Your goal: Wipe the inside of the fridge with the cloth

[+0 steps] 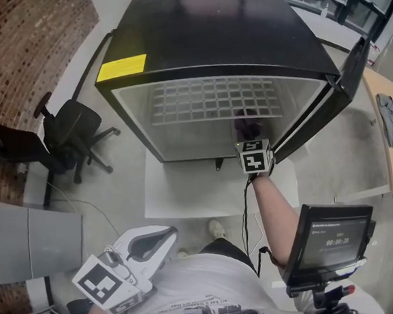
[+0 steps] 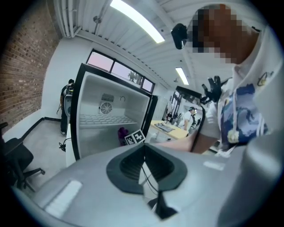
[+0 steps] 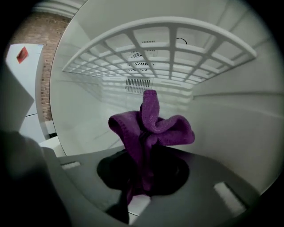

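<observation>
Off to the left, an office chair (image 1: 61, 134) stands well apart from the job and plays no part in it. Nearer the person, the left claw (image 1: 153, 243) hangs low beside the body, its pads pressed together on nothing. It is judged to be parked there only to keep out of the way, since wiping needs one tool.

At the centre, the black fridge (image 1: 221, 45) sits on the floor with its white interior open towards the person. A wire shelf (image 1: 212, 100) crosses the upper part of the cavity. Below that shelf, the right claw (image 3: 144, 175) reaches in at arm's length, clenched on the purple cloth (image 3: 151, 126). The cloth is pinched at its middle so that loose folds bunch out ahead of the pads, which lets the fabric, not the plastic, meet the liner. The folds point towards the back wall (image 3: 111, 102) with its vent, and appear apart from it; whether any edge touches the floor of the cavity cannot be told. The wiping looks to be under way or about to start in the lower compartment.

To the right, the door (image 1: 344, 88) is swung wide, giving the arm a free path. Beyond it, a worktop (image 1: 382, 164) carries a grey item.
</observation>
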Available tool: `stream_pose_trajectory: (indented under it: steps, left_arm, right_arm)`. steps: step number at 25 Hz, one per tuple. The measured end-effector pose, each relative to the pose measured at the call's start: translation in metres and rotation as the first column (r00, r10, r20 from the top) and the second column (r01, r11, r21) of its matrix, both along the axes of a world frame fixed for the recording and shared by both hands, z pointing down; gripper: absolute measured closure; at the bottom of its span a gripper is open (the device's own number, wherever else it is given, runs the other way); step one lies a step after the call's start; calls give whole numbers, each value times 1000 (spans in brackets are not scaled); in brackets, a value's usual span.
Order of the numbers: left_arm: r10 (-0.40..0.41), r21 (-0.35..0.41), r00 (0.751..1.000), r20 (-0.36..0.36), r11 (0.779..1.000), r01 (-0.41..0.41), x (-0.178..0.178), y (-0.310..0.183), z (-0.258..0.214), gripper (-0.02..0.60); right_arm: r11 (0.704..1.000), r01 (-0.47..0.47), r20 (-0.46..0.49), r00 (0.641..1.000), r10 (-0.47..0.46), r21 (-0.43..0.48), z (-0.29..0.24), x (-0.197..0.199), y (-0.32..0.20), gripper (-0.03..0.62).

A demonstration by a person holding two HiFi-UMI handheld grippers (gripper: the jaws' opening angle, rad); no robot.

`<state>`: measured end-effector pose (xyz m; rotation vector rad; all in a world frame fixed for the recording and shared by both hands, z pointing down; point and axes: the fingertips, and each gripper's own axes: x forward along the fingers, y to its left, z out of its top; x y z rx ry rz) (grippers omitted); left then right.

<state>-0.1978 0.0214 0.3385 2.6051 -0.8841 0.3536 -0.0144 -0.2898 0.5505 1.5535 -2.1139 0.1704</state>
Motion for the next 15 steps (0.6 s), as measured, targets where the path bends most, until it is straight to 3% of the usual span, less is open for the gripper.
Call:
stream_pose_trajectory:
  steps: [7,15]
  left_arm:
    - [-7,-17,1000,-16,1000,7,7,-5,-2,574]
    - [-48,-5,999,23,999,48,-13,-2,6,574]
  right_arm:
    - [998,16,-32,999,-18,-53,18,0,2,513]
    - [990,123,-13,992,-124,-71,24,-56,5,513]
